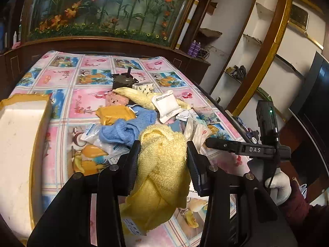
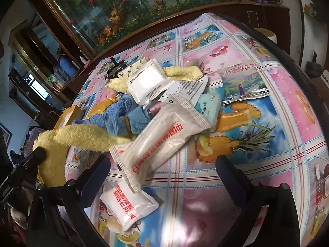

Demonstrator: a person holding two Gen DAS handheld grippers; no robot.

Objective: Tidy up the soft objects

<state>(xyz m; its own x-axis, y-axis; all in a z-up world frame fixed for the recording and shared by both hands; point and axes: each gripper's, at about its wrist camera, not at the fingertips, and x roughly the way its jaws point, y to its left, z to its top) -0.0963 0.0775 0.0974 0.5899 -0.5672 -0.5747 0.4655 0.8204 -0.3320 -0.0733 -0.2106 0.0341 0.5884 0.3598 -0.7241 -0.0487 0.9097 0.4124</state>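
Your left gripper (image 1: 163, 154) is clamped on the yellow towel (image 1: 162, 177), light, limp and sagging, so keep hold mid-bundle, while your right gripper (image 2: 162, 168) hangs apart, empty.

A left gripper (image 1: 163, 152) clamped a bunched yellow towel (image 1: 162, 177) between its two black fingers (image 1: 134, 154), the cloth hanging above a table covered in a pink-and-blue fruit-print tablecloth (image 1: 86, 78). Beyond it lay a heap of soft goods: a blue towel (image 1: 127, 127), a white pouch (image 1: 166, 105) and a second yellow cloth (image 1: 135, 96). A white foam box (image 1: 20, 135) stood at left. At right, a white-gloved hand (image 1: 277, 185) held the right gripper (image 1: 244, 148).
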